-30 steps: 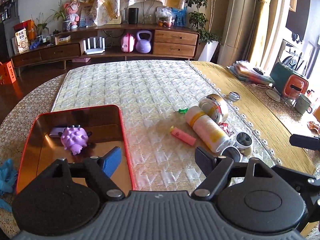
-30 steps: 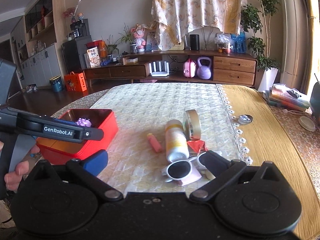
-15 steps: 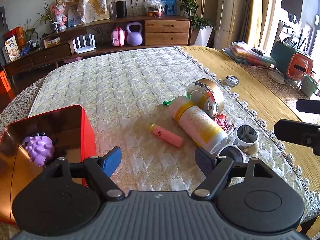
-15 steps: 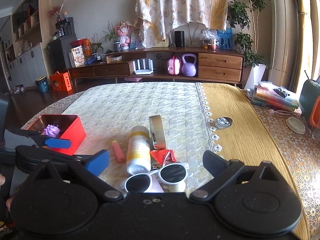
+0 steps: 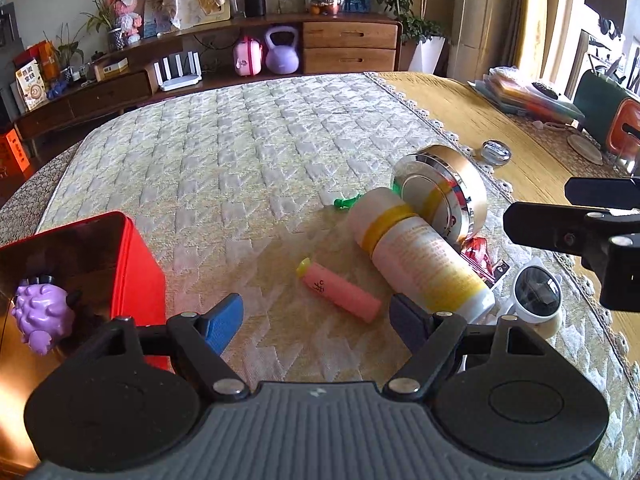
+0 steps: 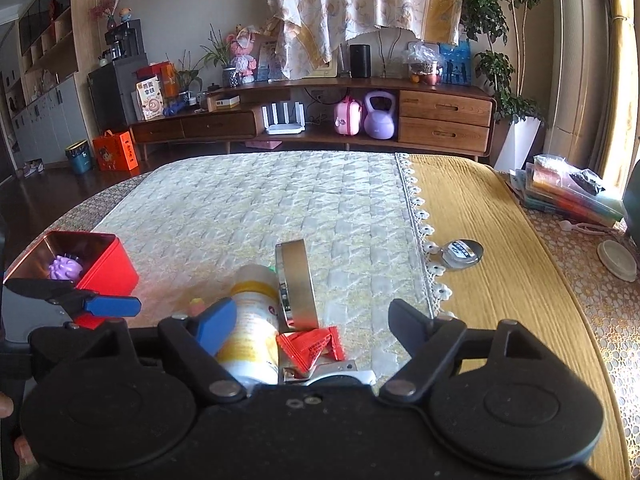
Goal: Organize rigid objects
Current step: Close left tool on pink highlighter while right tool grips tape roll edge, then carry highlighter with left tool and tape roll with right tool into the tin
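A pink tube [image 5: 340, 292] lies on the quilted cloth just ahead of my left gripper [image 5: 316, 326], which stands open and holds nothing. To its right lie a white bottle with a yellow band [image 5: 420, 264], a gold round tin [image 5: 444, 196], a red packet [image 5: 478, 254] and white sunglasses [image 5: 536, 296]. My right gripper [image 6: 312, 326] hangs low over this cluster, its jaws closing. The bottle [image 6: 252, 332], red packets [image 6: 312, 346] and tin [image 6: 298, 284] show between its fingers, untouched. A red box [image 5: 136, 280] at the left holds a purple spiky toy [image 5: 42, 318].
A small green piece [image 5: 346, 201] lies by the bottle's top. A round silver disc [image 6: 464, 252] rests on the yellow cloth to the right. Stacked folders [image 6: 568, 196] and a coaster [image 6: 618, 258] sit at the far right. A sideboard stands beyond the table.
Both grippers have come forward and down toward the cluster. The red box has slid to the left edge of the left wrist view. The right jaws have narrowed.
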Tool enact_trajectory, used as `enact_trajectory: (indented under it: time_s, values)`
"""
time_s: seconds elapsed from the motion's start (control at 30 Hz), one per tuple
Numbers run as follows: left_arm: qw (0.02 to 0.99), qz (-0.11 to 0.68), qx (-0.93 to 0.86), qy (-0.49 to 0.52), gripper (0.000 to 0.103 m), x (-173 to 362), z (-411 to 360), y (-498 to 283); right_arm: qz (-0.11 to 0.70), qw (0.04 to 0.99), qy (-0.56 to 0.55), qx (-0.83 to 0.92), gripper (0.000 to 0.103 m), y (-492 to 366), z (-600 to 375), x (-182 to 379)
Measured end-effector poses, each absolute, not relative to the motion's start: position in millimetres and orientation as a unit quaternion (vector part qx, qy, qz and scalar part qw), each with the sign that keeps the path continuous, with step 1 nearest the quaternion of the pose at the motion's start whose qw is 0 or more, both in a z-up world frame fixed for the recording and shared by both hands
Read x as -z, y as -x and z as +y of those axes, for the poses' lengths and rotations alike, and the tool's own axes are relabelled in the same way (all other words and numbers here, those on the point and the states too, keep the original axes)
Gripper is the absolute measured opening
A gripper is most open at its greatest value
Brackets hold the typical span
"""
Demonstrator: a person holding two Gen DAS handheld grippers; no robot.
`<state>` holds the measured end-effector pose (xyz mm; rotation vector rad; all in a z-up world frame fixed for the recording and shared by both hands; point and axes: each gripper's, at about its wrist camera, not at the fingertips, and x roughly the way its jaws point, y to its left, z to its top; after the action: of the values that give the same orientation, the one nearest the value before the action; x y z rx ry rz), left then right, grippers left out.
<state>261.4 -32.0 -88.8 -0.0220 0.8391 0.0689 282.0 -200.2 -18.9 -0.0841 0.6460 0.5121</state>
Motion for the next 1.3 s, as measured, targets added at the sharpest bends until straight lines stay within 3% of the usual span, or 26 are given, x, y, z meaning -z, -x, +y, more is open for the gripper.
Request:
enact_trajectory:
  time_s: [0.37,0.5,0.63,0.77,0.83,0.93,1.3]
  values:
    - [0.903,0.422,-0.056,0.045,0.079,103,-30,-281,0.32,0.912,0.052,-0.252,0.068,-311,-173,31]
    - [0.904,0.42,-0.059,0.058,0.072,105,-29,-285,0.325,0.91,0.051,-0.251,0.055,-318,-167,36]
    - [0.906,0.414,-0.062,0.058,0.056,103,-29,-289,0.33,0.908,0.051,-0.251,0.047,-322,-164,41]
    - [0.908,0.409,-0.067,0.06,0.033,102,-25,-291,0.329,0.909,0.051,-0.252,0.038,-322,-162,43]
    - [0.909,0.408,-0.068,0.058,0.03,102,-23,-292,0.326,0.91,0.051,-0.251,0.035,-321,-162,42]
    - [0.909,0.407,-0.066,0.059,0.016,102,-21,-291,0.322,0.912,0.05,-0.251,0.027,-320,-161,40]
    - [0.909,0.407,-0.056,0.073,0.016,97,-11,-282,0.297,0.919,0.011,-0.258,0.022,-309,-176,23]
